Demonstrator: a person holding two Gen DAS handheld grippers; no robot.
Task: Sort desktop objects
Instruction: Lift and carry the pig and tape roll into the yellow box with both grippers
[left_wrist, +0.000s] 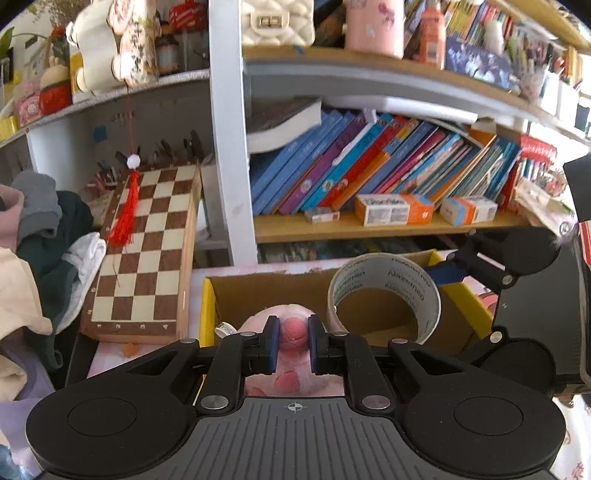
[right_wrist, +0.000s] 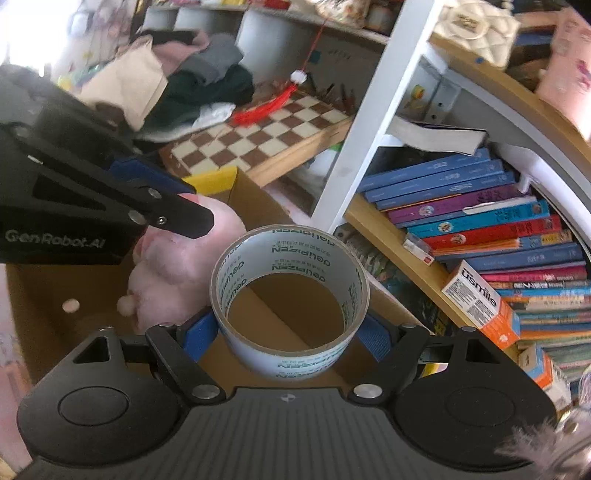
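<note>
My left gripper (left_wrist: 291, 332) is shut on a pink plush toy (left_wrist: 291, 314), pinching a darker pink part between its blue pads. It hangs over an open cardboard box (left_wrist: 207, 310) with a yellow rim. My right gripper (right_wrist: 288, 332) is shut on a wide roll of clear printed tape (right_wrist: 290, 291), one pad on each side of the roll, also above the box (right_wrist: 255, 195). In the right wrist view the left gripper (right_wrist: 184, 206) comes in from the upper left with the plush toy (right_wrist: 173, 273) under it. In the left wrist view the tape roll (left_wrist: 384, 295) sits right of the plush, with the right gripper (left_wrist: 458, 269) behind it.
A wooden chessboard (left_wrist: 144, 251) leans left of the box, with a red tassel (left_wrist: 127, 210) hanging over it. A pile of clothes (left_wrist: 44, 229) lies further left. Behind the box stands a shelf post (left_wrist: 232, 147), with slanted books (left_wrist: 369, 170) and small cartons (left_wrist: 391, 208) on the shelf.
</note>
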